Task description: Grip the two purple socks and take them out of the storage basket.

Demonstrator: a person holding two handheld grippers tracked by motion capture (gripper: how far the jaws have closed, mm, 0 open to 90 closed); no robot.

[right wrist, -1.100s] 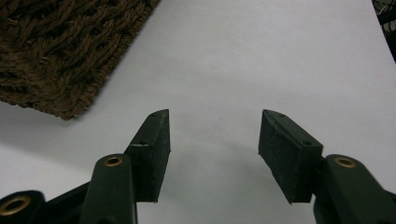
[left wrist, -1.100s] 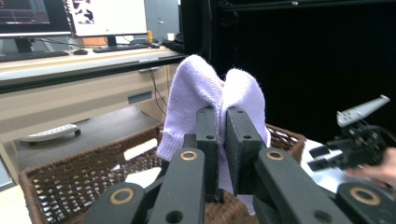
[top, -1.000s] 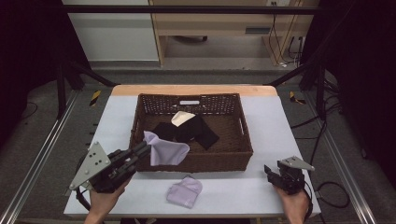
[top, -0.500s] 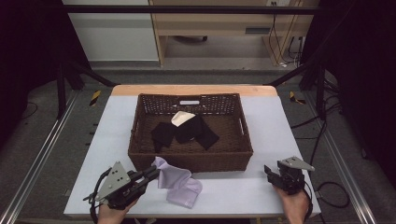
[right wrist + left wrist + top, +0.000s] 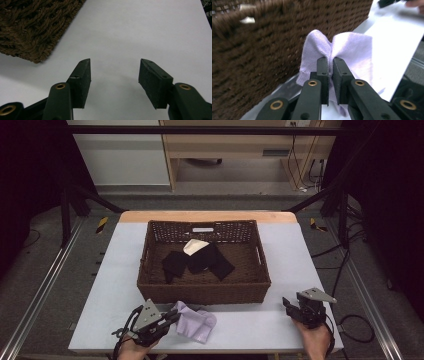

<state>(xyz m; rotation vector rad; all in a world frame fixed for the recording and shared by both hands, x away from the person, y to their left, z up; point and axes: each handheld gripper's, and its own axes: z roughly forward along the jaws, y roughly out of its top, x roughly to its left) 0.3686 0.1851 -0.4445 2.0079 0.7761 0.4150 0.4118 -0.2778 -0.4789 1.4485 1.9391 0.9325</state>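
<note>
A lilac cloth (image 5: 196,321) lies on the white table just in front of the brown wicker basket (image 5: 204,292). My left gripper (image 5: 172,316) is low at the front left, shut on one edge of that lilac cloth (image 5: 342,53), which bunches up between the pinched jaws with the basket wall (image 5: 262,50) right behind. Inside the basket lie black garments (image 5: 200,261) and a cream piece (image 5: 194,246). My right gripper (image 5: 286,303) rests at the front right, and its jaws (image 5: 114,72) stand open over bare table.
The basket's near right corner (image 5: 30,32) is to the left of the right gripper's jaws. The table's front edge (image 5: 250,351) runs close to both hands. Metal rails and cables flank the table on the floor.
My left gripper came down from beside the basket's front wall to the table, bringing the lilac cloth onto the cloth lying there. The right gripper stayed put.
</note>
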